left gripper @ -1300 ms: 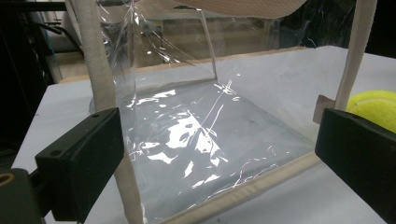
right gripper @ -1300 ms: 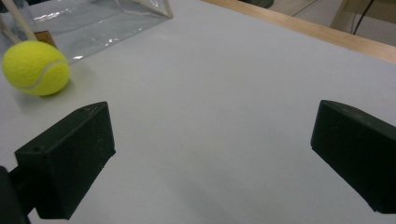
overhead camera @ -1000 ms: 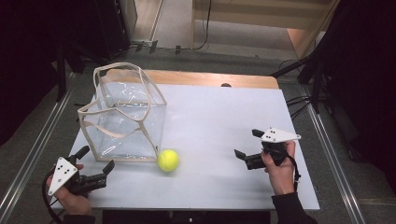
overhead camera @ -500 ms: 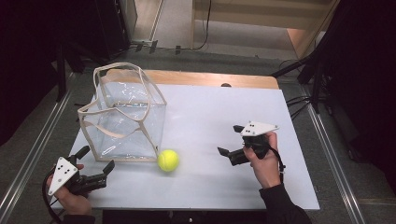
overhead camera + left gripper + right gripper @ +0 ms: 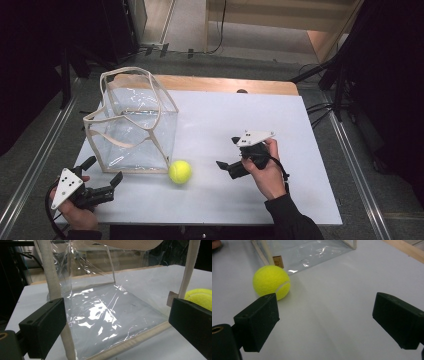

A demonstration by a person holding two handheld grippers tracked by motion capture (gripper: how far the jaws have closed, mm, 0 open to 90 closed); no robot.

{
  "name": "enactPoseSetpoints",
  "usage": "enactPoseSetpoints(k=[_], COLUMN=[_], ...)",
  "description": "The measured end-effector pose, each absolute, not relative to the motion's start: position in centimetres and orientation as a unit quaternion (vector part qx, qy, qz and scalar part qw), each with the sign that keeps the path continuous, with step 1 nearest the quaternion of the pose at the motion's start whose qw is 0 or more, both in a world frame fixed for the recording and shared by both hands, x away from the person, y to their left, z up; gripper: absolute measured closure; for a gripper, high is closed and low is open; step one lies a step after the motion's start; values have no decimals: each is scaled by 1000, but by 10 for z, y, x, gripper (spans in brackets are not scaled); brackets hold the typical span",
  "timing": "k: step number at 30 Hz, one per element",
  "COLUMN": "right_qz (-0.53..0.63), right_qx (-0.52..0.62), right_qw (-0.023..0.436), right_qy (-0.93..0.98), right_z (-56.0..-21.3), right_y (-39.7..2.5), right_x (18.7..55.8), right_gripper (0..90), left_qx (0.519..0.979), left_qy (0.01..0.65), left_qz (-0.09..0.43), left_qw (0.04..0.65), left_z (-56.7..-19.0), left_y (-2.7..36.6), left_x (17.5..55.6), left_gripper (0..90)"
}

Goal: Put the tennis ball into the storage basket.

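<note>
A yellow tennis ball (image 5: 180, 171) lies on the white table (image 5: 260, 115), just off the front right corner of a clear plastic bag (image 5: 132, 125) with beige trim and handles, standing upright with its mouth up. My right gripper (image 5: 226, 153) is open, a short way right of the ball, jaws pointing at it. In the right gripper view the ball (image 5: 270, 281) sits ahead near the left jaw, apart from my open gripper (image 5: 325, 320). My left gripper (image 5: 105, 170) is open at the front left corner, facing the bag (image 5: 100, 310). The ball (image 5: 200, 296) peeks over its right jaw.
A wooden strip (image 5: 225, 84) runs along the table's far edge. Metal rails (image 5: 30, 170) flank the table on the grey floor. Dark stands and cables (image 5: 325, 75) sit beyond the far right corner. Bare table surface (image 5: 300, 200) lies to the right of the hand.
My right gripper has moved left and a little forward across the table, closing on the ball. The left gripper, the ball and the bag have stayed put.
</note>
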State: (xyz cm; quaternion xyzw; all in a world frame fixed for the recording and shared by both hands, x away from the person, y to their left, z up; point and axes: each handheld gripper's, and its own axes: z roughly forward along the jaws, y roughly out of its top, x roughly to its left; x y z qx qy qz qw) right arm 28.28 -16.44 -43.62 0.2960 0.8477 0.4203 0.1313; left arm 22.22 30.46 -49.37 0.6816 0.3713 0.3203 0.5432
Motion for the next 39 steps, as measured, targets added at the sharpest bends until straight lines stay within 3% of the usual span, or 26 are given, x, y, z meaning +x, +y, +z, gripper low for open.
enactPoseSetpoints(k=[9, 39], right_qz=[405, 342], right_qx=[277, 228], right_qw=[109, 77], right_qy=[865, 908], right_z=[-440, -455], right_y=[-144, -78], right_x=[286, 290], right_gripper=[0, 0], left_qx=[681, 679], left_qy=[371, 371], left_qz=[321, 318], left_qw=[543, 548], left_z=[-494, -494], left_y=[304, 305], left_x=[222, 223], left_gripper=[13, 13])
